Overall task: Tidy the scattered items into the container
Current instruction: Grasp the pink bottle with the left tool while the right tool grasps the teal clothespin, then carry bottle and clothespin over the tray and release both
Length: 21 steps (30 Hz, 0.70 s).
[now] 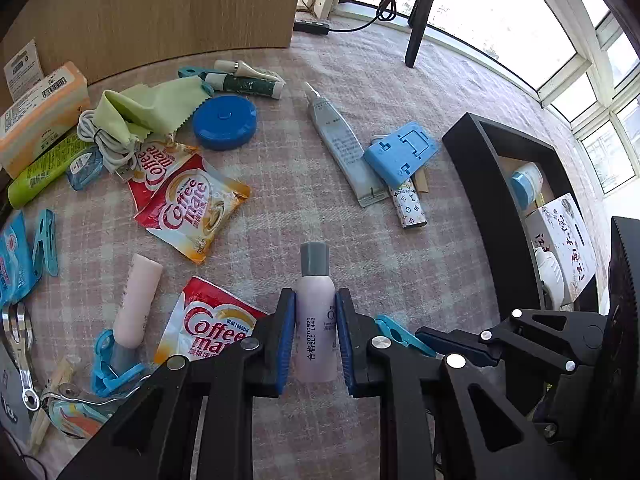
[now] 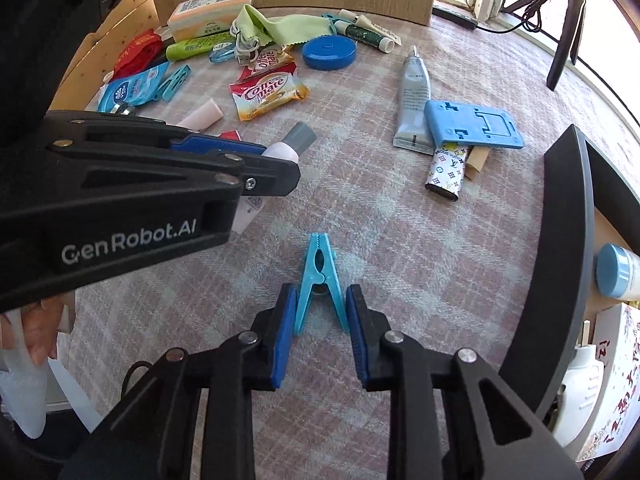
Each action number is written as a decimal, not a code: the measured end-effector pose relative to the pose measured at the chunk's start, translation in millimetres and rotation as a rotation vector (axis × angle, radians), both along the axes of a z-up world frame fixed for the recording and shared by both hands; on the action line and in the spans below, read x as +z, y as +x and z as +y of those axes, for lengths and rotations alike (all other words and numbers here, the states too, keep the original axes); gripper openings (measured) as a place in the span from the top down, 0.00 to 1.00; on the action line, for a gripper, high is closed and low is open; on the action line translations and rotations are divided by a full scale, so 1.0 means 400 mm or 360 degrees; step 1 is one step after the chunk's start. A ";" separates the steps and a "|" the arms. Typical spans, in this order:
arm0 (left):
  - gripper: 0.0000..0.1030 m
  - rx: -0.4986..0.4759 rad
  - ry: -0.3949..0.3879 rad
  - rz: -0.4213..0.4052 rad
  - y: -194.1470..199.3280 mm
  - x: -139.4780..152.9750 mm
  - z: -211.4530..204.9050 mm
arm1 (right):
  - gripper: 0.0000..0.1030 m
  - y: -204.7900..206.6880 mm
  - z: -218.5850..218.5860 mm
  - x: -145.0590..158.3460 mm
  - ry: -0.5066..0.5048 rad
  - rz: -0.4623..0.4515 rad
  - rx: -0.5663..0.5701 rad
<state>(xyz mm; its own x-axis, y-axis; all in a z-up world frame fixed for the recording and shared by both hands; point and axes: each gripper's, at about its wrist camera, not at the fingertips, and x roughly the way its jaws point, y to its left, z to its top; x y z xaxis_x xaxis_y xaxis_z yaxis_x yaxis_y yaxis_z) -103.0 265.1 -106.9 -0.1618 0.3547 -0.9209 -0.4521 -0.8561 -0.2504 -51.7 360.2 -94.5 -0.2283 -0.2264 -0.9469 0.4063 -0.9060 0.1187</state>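
At three o'clock in my left wrist view I see the black container (image 1: pixel 472 168), open on top. Inside it lie a blue-lidded jar (image 1: pixel 526 184), a white patterned box (image 1: pixel 564 240) and a white object I cannot identify beside the box.

The table (image 1: pixel 280 184) wears a pink and white checked cloth. A wooden panel (image 1: pixel 160 12) stands along its far edge at eleven o'clock, and bright windows (image 1: pixel 520 20) curve from twelve to two o'clock, with a dark tripod leg (image 1: pixel 420 16) in front of them.

My left gripper (image 1: pixel 315 336) has its fingers pinching a pale pink bottle (image 1: pixel 315 320) with a grey cap, printed digits running along its side; it sits dead centre between the blue pads, cap pointing to twelve o'clock. My right gripper (image 2: pixel 320 328) has its fingers spread around a light blue clothespin (image 2: pixel 319 276) that lies flat on the cloth at six o'clock, its splayed handles close to both pads; I cannot tell whether they touch.

Scattered beyond: Coffee mate sachets (image 1: pixel 192 208) at ten o'clock, a blue round tape measure (image 1: pixel 224 120), a green cloth (image 1: pixel 148 108), a grey tube (image 1: pixel 344 148) and a blue plastic stand (image 1: pixel 402 152) at one o'clock.
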 end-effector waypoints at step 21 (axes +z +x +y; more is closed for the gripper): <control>0.81 -0.0756 0.0267 0.0101 0.364 0.215 0.463 | 0.75 0.192 0.642 0.276 0.0050 0.0341 -0.0922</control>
